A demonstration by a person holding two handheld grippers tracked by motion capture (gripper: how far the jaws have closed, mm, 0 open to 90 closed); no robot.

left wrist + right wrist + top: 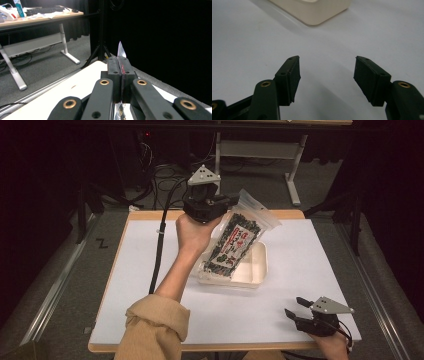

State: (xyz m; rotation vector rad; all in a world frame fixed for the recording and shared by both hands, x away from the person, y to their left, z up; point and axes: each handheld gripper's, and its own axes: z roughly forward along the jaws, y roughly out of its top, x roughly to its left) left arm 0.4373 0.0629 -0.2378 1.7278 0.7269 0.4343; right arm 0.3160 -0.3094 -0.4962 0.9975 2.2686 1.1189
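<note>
Our left gripper (226, 200) pinches the seaweed packet (235, 240) by its top edge at twelve o'clock above the cream tray (257, 270), where it could slip free, while our right gripper (295, 307) idles agape.

The high view looks forward and down on the whole tabletop (300, 250). Each gripper view rides close behind its jaws; the right one shares the cream tray (317, 12) with the high view.
</note>
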